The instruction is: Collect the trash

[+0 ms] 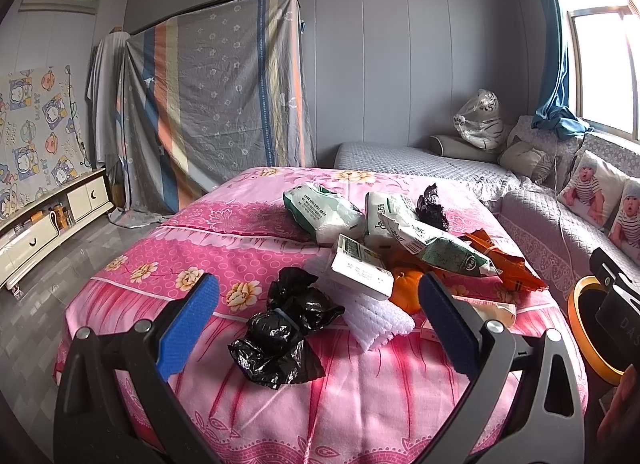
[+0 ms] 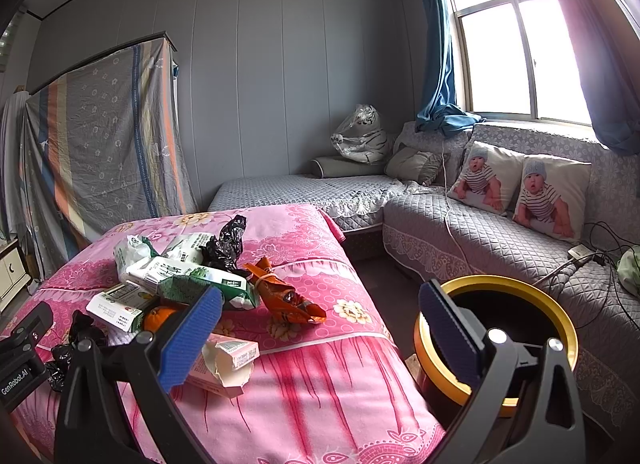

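Observation:
Trash lies on a table under a pink flowered cloth (image 1: 248, 224). My left gripper (image 1: 318, 324) is open just in front of a crumpled black plastic bag (image 1: 288, 324), with white foam netting (image 1: 372, 316), a white carton (image 1: 360, 272) and an orange (image 1: 406, 290) behind it. Green-and-white packets (image 1: 320, 214) and an orange wrapper (image 1: 504, 264) lie farther back. My right gripper (image 2: 320, 332) is open over the table's right edge, beside a torn pink-white box (image 2: 224, 364). The orange wrapper (image 2: 286, 296) lies beyond it. A black bin with a yellow rim (image 2: 500, 340) stands right of the table.
A grey quilted sofa (image 2: 460, 224) with baby-print cushions (image 2: 516, 192) runs along the right, cables on its seat. A sheet-draped cabinet (image 1: 216, 104) stands at the back, a low white cabinet (image 1: 48, 224) on the left. The floor gap holds the bin.

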A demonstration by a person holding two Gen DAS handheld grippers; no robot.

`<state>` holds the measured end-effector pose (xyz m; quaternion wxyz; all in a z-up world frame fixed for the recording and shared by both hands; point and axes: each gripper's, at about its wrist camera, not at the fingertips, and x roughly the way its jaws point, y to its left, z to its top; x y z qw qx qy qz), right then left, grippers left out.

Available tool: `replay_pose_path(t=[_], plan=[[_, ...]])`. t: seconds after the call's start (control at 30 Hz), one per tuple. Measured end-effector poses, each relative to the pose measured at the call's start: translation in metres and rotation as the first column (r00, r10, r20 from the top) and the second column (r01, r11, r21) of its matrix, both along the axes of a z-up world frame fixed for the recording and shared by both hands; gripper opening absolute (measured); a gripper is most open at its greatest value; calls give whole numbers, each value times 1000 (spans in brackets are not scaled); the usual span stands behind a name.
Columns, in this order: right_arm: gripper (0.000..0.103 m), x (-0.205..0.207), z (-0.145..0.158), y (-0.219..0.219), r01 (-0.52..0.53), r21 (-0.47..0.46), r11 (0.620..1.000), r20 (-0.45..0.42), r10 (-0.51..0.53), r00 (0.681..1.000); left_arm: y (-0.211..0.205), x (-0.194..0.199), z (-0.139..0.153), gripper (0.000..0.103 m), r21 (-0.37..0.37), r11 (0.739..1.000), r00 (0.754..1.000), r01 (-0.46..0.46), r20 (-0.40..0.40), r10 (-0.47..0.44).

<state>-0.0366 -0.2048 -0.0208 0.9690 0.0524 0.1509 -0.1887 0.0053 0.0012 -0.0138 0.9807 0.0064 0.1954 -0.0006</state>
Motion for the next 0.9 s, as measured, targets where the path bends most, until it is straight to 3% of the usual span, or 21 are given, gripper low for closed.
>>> replay_pose_path(t=[0.9], plan=[[96, -1, 2, -2, -5, 8, 1000, 4, 5, 1000, -1, 1, 3, 95, -2, 1000, 1000, 4, -6, -4]])
